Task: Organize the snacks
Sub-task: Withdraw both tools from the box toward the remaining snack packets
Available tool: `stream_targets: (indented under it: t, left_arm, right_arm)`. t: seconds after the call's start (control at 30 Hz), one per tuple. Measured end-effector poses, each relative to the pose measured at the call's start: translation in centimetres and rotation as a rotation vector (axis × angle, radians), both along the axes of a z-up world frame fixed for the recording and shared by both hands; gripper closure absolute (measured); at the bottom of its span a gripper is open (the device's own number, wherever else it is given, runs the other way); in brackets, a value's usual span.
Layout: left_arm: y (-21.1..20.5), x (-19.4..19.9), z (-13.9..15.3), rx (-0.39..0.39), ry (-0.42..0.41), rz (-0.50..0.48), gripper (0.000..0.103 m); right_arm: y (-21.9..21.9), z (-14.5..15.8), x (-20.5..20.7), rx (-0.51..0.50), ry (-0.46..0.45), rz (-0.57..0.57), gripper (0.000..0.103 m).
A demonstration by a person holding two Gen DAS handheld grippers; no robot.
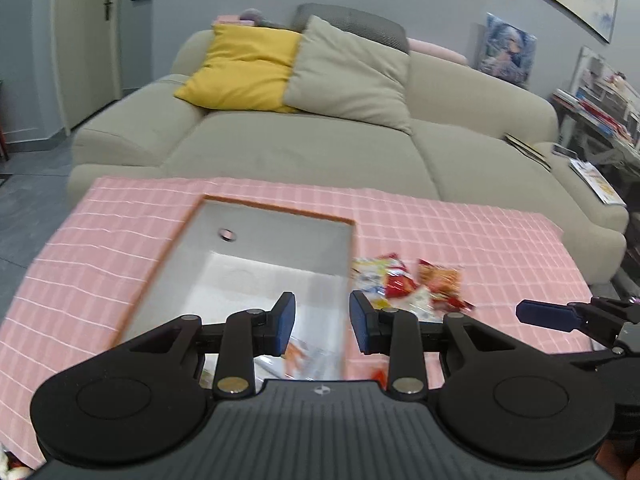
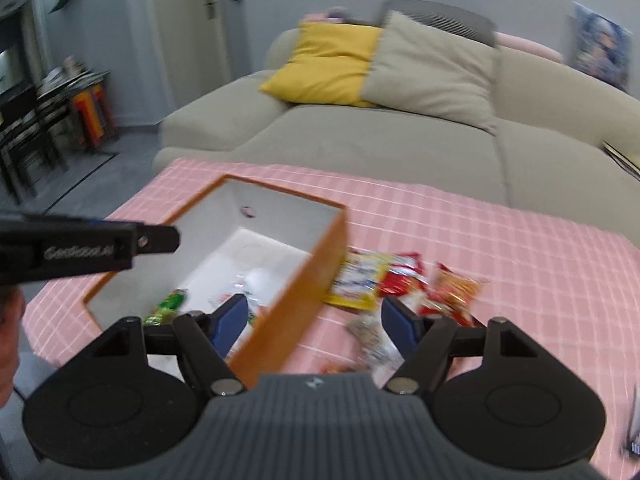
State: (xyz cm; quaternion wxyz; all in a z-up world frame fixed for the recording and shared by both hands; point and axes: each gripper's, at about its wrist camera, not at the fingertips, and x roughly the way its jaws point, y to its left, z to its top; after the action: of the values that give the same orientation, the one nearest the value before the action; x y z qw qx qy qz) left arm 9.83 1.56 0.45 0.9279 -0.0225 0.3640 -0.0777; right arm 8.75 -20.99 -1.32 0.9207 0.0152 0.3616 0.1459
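Note:
An open box (image 1: 280, 210) with orange sides and a white inside stands on the pink checked cloth (image 1: 480, 240). A few packets (image 1: 304, 356) lie at its near end, one of them green (image 2: 168, 306). Loose snack packets (image 1: 404, 280) in yellow, red and orange lie on the cloth just right of the box (image 2: 296, 296). My left gripper (image 1: 322, 322) hangs open above the box's right wall, empty. My right gripper (image 2: 316, 322) stands wide open over that wall and the snack pile (image 2: 400, 276), holding nothing. Each gripper shows at the edge of the other's view.
A beige sofa (image 1: 320, 152) with a yellow cushion (image 1: 244, 68) and a grey cushion (image 1: 352, 76) runs behind the table. Books (image 1: 528, 148) lie on its right arm, beside a cluttered shelf (image 1: 600, 112). Dark chairs (image 2: 28, 132) stand at the far left.

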Motion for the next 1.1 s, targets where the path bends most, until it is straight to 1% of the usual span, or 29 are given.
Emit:
stream_targets:
  t: [0.13,0.23,0.33,0.47,0.53,0.63,0.7,0.8,0.87,0.9,0.93,1.0,1.03,1.1]
  left_arm:
    - [-3.3,-0.5,-1.3,0.023,0.030,-0.048,0.065]
    - [-5.7,-0.9,-2.3,0.050,0.019,-0.084,0.065]
    - [-8.1,-1.6,-3.6,0.085,0.014,-0.137,0.065]
    - [-10.4,-1.6,-5.5,0.124,0.014,-0.190,0.065]
    - [-11.2,-1.5,-6.5,0.127,0.031,-0.211,0.065]
    - [-11.6,-0.7,-7.6,0.106,0.081,-0.228,0.063]
    - [-11.6,0.0,-8.1,0.090,0.102,-0.238,0.060]
    - [-11.6,1.5,-8.6,0.062,0.151,-0.256,0.057]
    - [-11.5,2.7,-8.8,0.027,0.185,-0.227,0.052]
    - [-11.5,3.2,-8.9,0.005,0.193,-0.209,0.050]
    - [-11.5,3.6,-8.9,-0.021,0.198,-0.193,0.045]
    - [-11.5,4.7,-9.1,-0.068,0.201,-0.151,0.036]
    - [-11.5,5.1,-9.2,-0.086,0.203,-0.126,0.035]
    - [-11.6,6.3,-9.6,-0.084,0.229,-0.063,0.034]
  right_arm:
    - [-3.5,-2.0,-1.3,0.010,0.021,-0.083,0.032]
    - [-5.8,-3.7,-2.4,-0.013,0.021,-0.142,0.032]
    - [-7.9,-5.5,-3.3,-0.028,0.041,-0.179,0.032]
    - [-10.2,-7.4,-3.8,0.008,0.083,-0.210,0.032]
    - [-11.2,-8.4,-3.5,0.027,0.113,-0.226,0.032]
    - [-11.9,-9.6,-2.7,0.045,0.141,-0.228,0.032]
    - [-11.8,-10.3,-2.0,0.049,0.148,-0.204,0.032]
    - [-11.5,-11.0,-0.8,0.041,0.155,-0.174,0.037]
    - [-11.4,-11.4,0.1,0.041,0.165,-0.164,0.037]
    - [-11.5,-11.6,0.7,0.048,0.169,-0.163,0.040]
    - [-11.6,-11.7,1.2,0.054,0.174,-0.165,0.045]
    - [-11.9,-12.1,2.4,0.062,0.189,-0.180,0.047]
    - [-12.0,-12.2,3.1,0.064,0.193,-0.185,0.050]
    - [-12.2,-12.4,4.3,0.067,0.192,-0.193,0.051]
